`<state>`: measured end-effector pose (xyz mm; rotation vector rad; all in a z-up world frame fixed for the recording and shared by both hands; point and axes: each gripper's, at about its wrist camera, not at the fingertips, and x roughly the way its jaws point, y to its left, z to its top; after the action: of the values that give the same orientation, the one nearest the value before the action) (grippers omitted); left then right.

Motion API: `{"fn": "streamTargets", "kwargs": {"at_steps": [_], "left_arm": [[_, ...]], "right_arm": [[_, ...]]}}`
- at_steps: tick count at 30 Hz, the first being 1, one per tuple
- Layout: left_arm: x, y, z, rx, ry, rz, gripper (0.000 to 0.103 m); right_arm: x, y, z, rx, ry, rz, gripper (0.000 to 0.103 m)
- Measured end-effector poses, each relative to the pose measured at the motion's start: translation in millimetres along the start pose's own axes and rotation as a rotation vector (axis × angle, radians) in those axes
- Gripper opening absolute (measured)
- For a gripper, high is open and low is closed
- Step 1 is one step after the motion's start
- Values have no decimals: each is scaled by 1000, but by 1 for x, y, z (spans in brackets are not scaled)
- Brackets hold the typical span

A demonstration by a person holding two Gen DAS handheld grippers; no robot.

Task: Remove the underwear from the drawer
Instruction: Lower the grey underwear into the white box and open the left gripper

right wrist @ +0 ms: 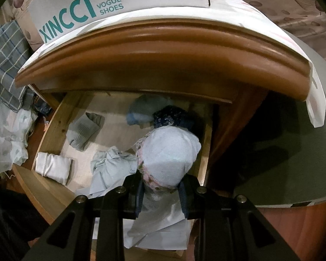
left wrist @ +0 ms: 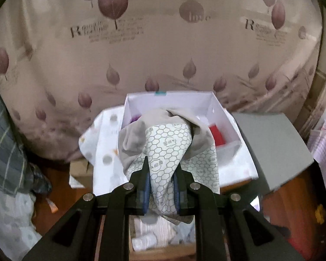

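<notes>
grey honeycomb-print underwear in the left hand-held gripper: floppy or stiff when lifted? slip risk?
Likely floppy: the honeycomb-print underwear bunches and drapes either side of the left hand-held gripper, keeping no shape. Probably light, since a narrow pinch of cloth carries it. Slip risk looks modest because a thick fold sits between the pads, though thin fabric could creep out under a snag.

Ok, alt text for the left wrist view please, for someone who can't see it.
The left tongs are shut on a grey garment with a honeycomb-print lining, held up in front of an open white box on a cloth-covered surface. A leaf-patterned curtain fills the background.
</notes>
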<state>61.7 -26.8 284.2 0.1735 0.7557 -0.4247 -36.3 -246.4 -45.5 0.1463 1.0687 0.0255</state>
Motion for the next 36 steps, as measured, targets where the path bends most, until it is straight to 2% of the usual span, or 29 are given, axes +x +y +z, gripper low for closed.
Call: {"fn": "streamTargets", "kwargs": {"at_steps": [3, 8, 15, 23, 27, 32, 34, 36], "left_arm": [[24, -2, 29, 5, 4, 13, 15], [73, -4, 54, 20, 48, 31, 15], [144, -15, 58, 33, 146, 19, 15], [189, -34, 46, 75, 226, 6, 15], [199, -38, 41, 86, 249, 2, 16], [208, -39, 37, 63, 286, -1, 27], [209, -40, 35, 65, 291, 10, 37], [207, -41, 34, 83, 280, 29, 59]], "right_arm": [[0, 0, 0, -4, 3, 2, 27], [-1, 0, 0, -2, 3, 8, 27], [0, -1, 0, 0, 8, 15, 27], [0, -1, 0, -1, 7, 18, 27], [-1, -1, 0, 1, 6, 21, 27], [-1, 0, 0, -2, 9, 22, 27], [0, 1, 0, -3, 12, 22, 27], [0, 2, 0, -7, 12, 22, 27]]}}
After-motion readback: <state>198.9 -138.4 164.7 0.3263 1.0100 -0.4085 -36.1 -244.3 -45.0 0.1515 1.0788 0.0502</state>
